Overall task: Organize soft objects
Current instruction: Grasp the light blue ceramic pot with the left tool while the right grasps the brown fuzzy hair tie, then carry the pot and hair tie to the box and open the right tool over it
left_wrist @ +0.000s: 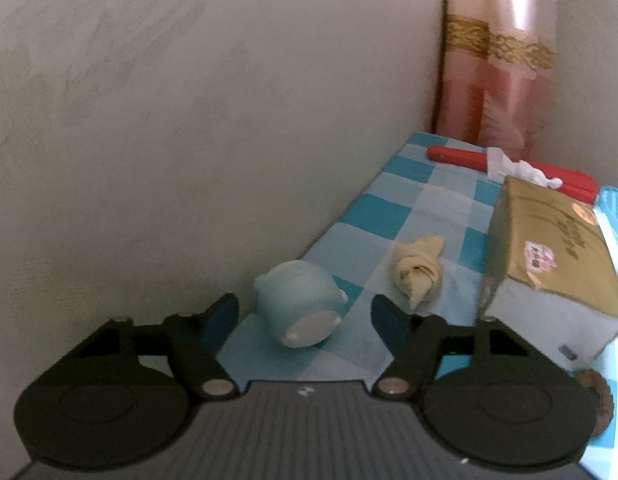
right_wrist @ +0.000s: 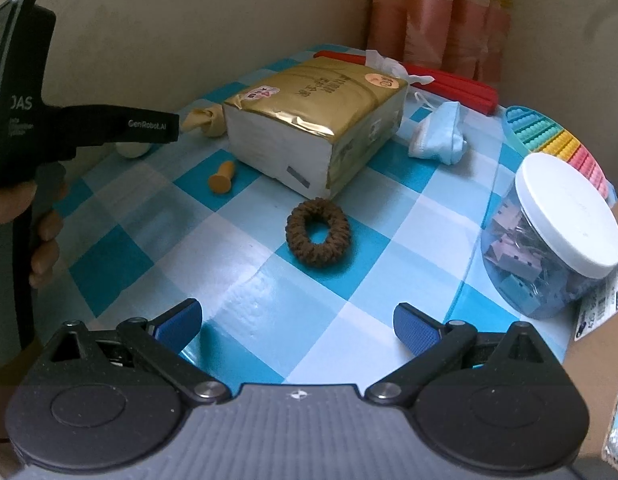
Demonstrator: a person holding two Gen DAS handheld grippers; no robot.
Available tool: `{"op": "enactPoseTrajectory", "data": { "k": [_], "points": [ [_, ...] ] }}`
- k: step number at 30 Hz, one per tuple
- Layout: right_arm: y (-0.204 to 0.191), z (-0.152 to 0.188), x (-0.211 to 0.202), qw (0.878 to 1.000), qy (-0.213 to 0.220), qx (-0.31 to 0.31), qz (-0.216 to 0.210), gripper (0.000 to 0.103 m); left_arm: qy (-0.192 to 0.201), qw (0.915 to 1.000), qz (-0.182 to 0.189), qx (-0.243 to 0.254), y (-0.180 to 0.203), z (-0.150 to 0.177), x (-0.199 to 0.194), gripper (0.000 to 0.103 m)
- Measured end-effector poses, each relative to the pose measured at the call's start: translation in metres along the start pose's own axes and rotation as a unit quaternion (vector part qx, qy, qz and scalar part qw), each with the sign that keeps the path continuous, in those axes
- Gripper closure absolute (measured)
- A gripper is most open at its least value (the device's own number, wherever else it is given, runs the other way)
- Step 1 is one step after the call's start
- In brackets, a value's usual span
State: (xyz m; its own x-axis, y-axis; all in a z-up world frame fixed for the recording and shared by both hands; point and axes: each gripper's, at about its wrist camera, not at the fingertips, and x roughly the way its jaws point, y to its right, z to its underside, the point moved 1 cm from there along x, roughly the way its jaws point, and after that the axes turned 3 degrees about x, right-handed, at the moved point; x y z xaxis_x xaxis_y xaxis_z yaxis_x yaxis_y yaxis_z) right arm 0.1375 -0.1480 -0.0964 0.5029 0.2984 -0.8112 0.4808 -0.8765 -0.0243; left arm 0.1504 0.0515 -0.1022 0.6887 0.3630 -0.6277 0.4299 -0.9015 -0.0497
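Both hand-held grippers are spread: my left hand-held gripper (left_wrist: 305, 316) frames the blue plush toy (left_wrist: 299, 304) lying on the counter (left_wrist: 373, 216), while my right hand-held gripper (right_wrist: 297, 322) sits short of the brown scrunchie (right_wrist: 318, 232), tissue pack (right_wrist: 317, 124) beyond.

Blue plush toy (left_wrist: 299, 306) nearly all hidden behind left gripper (right_wrist: 165, 124) in right wrist view; only a pale end shows. Brown scrunchie (left_wrist: 597, 396) cut by gripper body and frame edge in left wrist view. Cardboard box (right_wrist: 613, 320) cut off at right edge. Print on tissue pack (right_wrist: 317, 120) unreadable.
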Motion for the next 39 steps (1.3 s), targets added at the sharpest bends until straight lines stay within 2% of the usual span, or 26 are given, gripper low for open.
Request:
{"op": "enactPoseTrajectory", "data": {
  "k": [3,8,11,13,23,28,30,33,39],
  "points": [
    [0.0,-0.002,0.003,1.0,0.0,-0.004,-0.002,0.0,-0.008,0.9999,-0.006,-0.011,-0.002,-0.001,0.006,0.043],
    [0.001,-0.007,0.008,1.0,0.013,-0.006,-0.004,0.0,-0.014,0.9996,-0.009,-0.023,-0.005,-0.001,0.01,0.044],
    [0.004,-0.012,0.011,1.0,0.02,-0.002,-0.004,0.004,-0.022,0.9994,-0.006,-0.028,-0.005,-0.001,0.013,0.045],
    [0.006,-0.016,0.015,1.0,0.024,0.003,-0.003,0.012,-0.026,0.9992,-0.006,-0.031,-0.005,-0.001,0.016,0.045],
    [0.006,-0.032,0.029,0.999,0.044,-0.003,0.009,0.034,-0.029,0.999,-0.006,-0.033,-0.005,-0.002,0.017,0.045],
    [0.006,-0.035,0.028,0.999,0.046,0.001,0.009,0.052,-0.029,0.9991,-0.005,-0.031,-0.005,-0.002,0.017,0.047],
    [0.008,-0.035,0.028,0.999,0.046,0.005,0.012,0.056,-0.029,0.9991,-0.006,-0.031,-0.005,-0.003,0.017,0.053],
    [0.009,-0.036,0.028,0.999,0.045,0.009,0.012,0.057,-0.03,0.9991,-0.003,-0.031,-0.006,-0.004,0.017,0.057],
    [0.007,-0.034,0.022,0.999,0.049,0.005,0.012,0.058,-0.03,0.9992,0.003,-0.026,-0.006,-0.004,0.015,0.058]
  ]
}}
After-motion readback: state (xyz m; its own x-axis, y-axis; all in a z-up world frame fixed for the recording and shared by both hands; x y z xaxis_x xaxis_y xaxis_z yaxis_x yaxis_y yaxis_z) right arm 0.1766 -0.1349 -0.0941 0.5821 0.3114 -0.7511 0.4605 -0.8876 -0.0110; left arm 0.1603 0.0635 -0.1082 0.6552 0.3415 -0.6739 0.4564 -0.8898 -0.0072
